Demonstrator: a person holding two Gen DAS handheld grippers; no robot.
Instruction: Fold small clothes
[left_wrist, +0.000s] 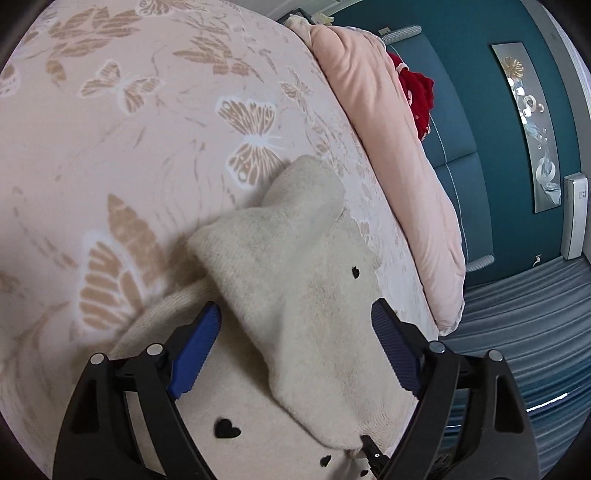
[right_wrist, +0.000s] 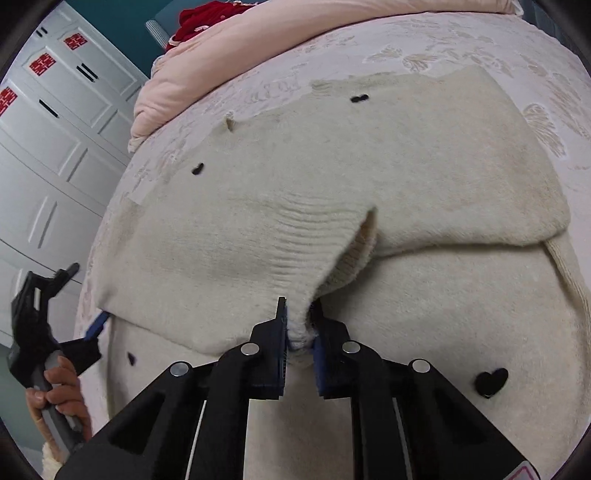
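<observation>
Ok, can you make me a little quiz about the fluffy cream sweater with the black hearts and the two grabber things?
1. True or false: the right gripper is pinching a fold of the fluffy cream knit sweater with black hearts.
2. Are the blue-padded fingers of the left gripper spread apart or squeezed together?
3. The sweater lies on: A) a wooden floor, B) a pale pink bedspread with butterfly patterns, C) a blue sofa.

Key: 1 true; 2 spread apart, with a sweater flap lying between them; 3 B.

One cream sweater (right_wrist: 332, 192), two grippers, perhaps six black hearts.
</observation>
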